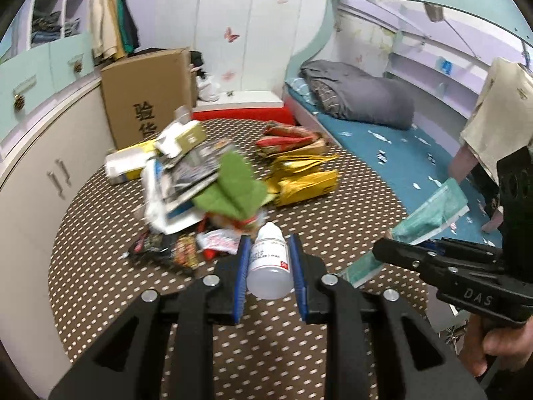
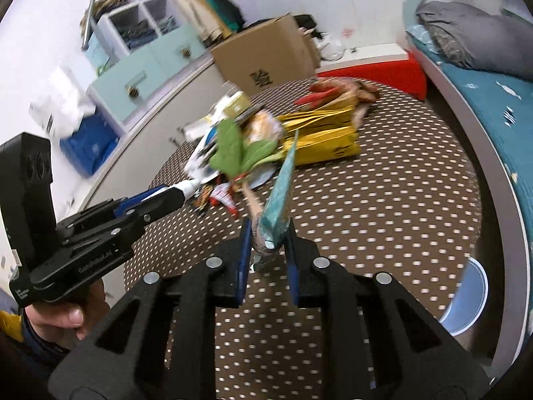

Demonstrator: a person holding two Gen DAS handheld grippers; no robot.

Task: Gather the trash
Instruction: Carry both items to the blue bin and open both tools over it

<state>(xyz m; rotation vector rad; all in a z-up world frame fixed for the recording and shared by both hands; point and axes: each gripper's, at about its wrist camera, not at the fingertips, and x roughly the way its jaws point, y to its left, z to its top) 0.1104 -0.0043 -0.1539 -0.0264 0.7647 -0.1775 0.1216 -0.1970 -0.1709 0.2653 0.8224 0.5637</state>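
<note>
My left gripper [image 1: 269, 246] is shut on a small white plastic bottle [image 1: 269, 263], held above the dotted brown table [image 1: 333, 226]. It also shows in the right wrist view [image 2: 180, 193], at the left. My right gripper [image 2: 266, 230] is shut on a flat teal wrapper [image 2: 279, 196] that sticks up from the jaws. In the left wrist view that wrapper [image 1: 429, 216] juts from the right gripper [image 1: 386, 250]. A pile of trash lies ahead: green paper [image 1: 233, 186], yellow packets [image 1: 306, 180], boxes and wrappers.
A cardboard box [image 1: 146, 96] stands behind the table at the left, by pale cabinets [image 1: 36, 180]. A bed with a blue sheet [image 1: 383, 143] and grey bedding [image 1: 359, 100] runs along the right. A blue-rimmed bin [image 2: 466, 296] shows at lower right.
</note>
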